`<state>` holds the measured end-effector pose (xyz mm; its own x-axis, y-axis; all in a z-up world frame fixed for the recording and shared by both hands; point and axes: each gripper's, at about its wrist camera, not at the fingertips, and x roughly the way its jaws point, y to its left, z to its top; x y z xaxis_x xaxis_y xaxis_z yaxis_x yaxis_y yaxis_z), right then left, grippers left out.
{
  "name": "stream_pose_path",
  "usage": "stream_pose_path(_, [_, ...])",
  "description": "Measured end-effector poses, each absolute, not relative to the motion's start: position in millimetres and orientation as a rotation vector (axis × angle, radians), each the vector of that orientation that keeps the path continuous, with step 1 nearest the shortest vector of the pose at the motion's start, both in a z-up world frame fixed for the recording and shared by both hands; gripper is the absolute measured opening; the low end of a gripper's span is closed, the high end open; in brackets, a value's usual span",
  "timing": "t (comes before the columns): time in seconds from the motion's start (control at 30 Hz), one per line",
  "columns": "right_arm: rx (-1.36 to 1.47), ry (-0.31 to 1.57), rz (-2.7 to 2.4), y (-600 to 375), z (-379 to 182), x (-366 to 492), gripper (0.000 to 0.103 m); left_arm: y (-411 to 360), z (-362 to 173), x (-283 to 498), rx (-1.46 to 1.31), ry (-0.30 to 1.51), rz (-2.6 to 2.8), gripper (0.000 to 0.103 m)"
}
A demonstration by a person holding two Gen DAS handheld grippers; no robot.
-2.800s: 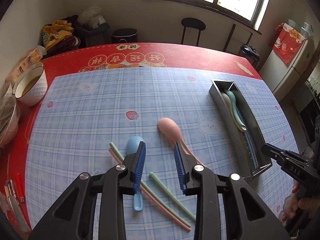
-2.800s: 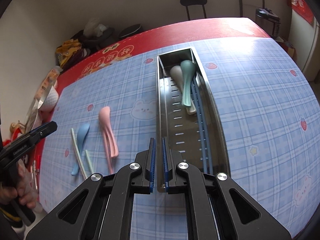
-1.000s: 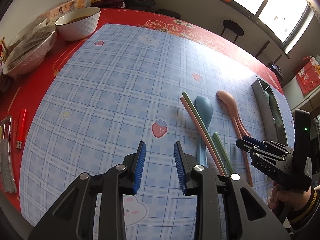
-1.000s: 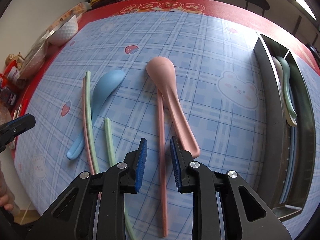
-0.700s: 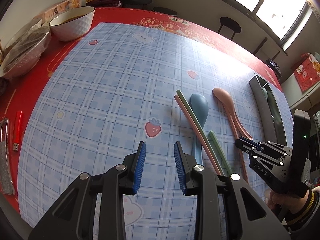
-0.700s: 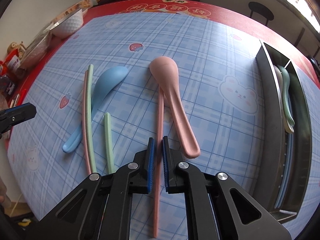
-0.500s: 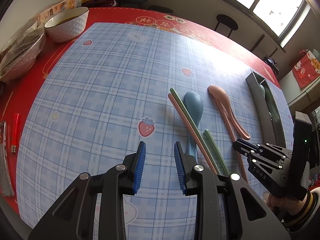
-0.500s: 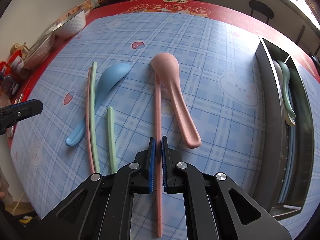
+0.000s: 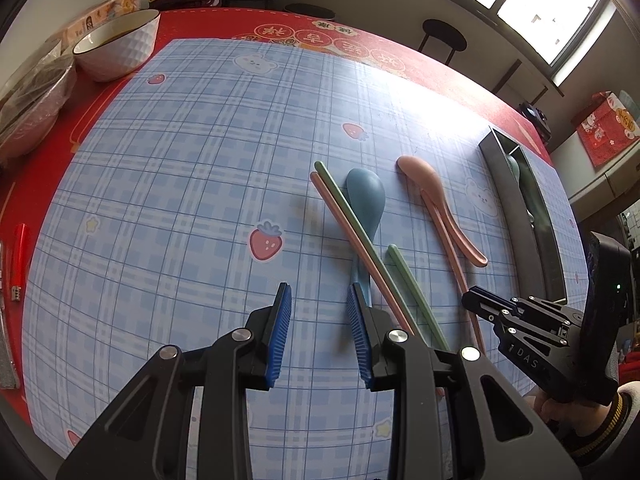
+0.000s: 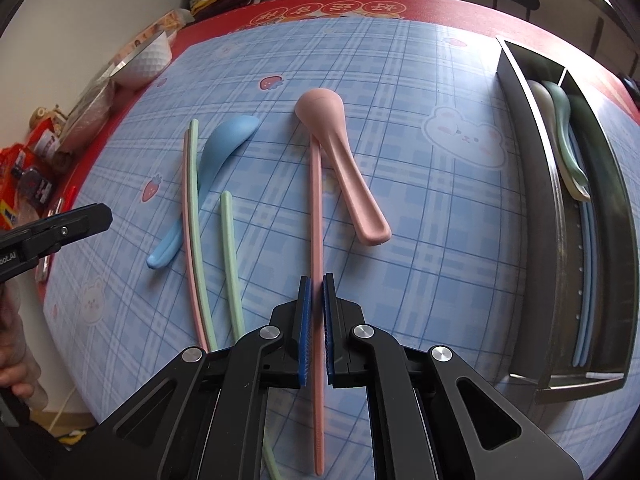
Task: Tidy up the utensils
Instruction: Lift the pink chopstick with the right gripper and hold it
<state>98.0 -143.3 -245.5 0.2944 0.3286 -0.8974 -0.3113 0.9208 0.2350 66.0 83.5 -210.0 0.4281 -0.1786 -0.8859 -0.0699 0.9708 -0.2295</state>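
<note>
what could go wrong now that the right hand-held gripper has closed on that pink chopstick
1. The right hand-held gripper pinches the pink chopstick well off its middle, so the long far end may droop or swivel when lifted.
2. That far end lies against the pink spoon; lifting could drag the spoon.
3. The steel utensil tray is narrow and already holds spoons, so a tilted chopstick might catch its rim.

Right tongs (image 9: 472, 300): white letters "DAS" on the black body, left wrist view. Left tongs (image 10: 100, 216): partial white lettering ending "ot.AI", cut off at the frame edge. Red cloth (image 9: 352, 36) on tabletop: round Chinese characters, not legible.
</note>
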Motion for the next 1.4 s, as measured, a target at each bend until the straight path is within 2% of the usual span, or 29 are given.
stream_pose_path(0.57, [0.076,1.06,0.441,-164.2,-204.5,83.7,0.006,73.0,-215.4,70.1,-0.29,1.166,-0.114,0.029])
stream_pose_path(0.67, [0.081,1.043,0.431,-171.3,-200.9,81.9,0.006,66.6,-217.0,73.4,-0.323,1.177,-0.164,0.015])
stream_pose_path(0.77, [0.077,1.033,0.434,-174.7,-200.7,80.3,0.006,51.1,-217.0,75.9,-0.303,1.184,-0.213,0.012])
stream_pose_path(1.4, [0.122,1.015,0.404,-195.7,-201.4,75.9,0.006,56.0,-231.8,93.1,-0.283,1.238,-0.131,0.011])
